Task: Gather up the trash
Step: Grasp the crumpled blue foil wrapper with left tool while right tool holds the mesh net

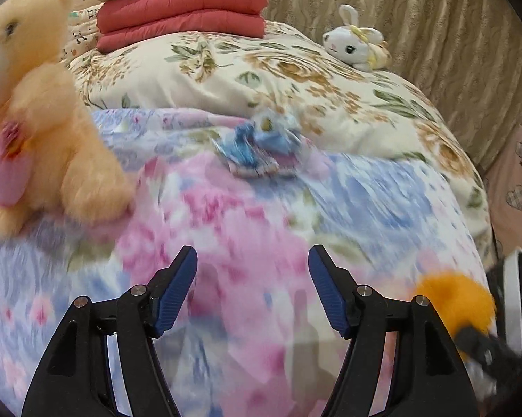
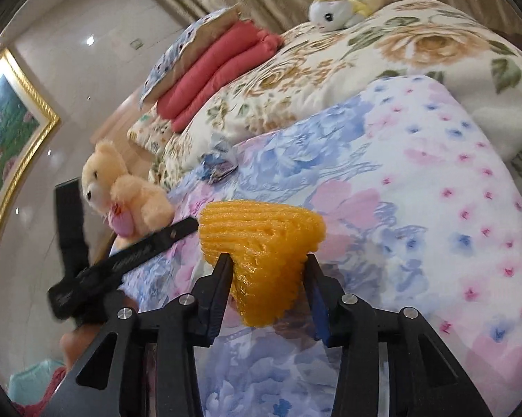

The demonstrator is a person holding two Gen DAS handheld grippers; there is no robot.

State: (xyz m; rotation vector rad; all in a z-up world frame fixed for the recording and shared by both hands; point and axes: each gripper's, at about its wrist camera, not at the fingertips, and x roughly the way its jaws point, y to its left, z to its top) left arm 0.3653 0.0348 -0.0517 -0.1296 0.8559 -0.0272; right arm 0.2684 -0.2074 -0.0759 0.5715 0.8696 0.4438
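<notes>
My right gripper (image 2: pixel 267 260) is shut on an orange foam net (image 2: pixel 261 243), a crumpled fruit sleeve, and holds it above the floral bedspread (image 2: pixel 434 208). The net also shows blurred at the lower right of the left wrist view (image 1: pixel 452 299). My left gripper (image 1: pixel 253 253) is open and empty above the pink and blue bedspread (image 1: pixel 226 226). A crumpled blue and white wrapper (image 1: pixel 257 149) lies on the bed ahead of the left gripper. It also shows small in the right wrist view (image 2: pixel 219 163).
A peach teddy bear (image 1: pixel 45 132) sits at the left on the bed. A white bunny toy (image 1: pixel 355 41) lies on the flowered quilt (image 1: pixel 295 76). Folded red blankets (image 1: pixel 181 14) are stacked at the back. A curtain (image 1: pixel 434 17) hangs behind.
</notes>
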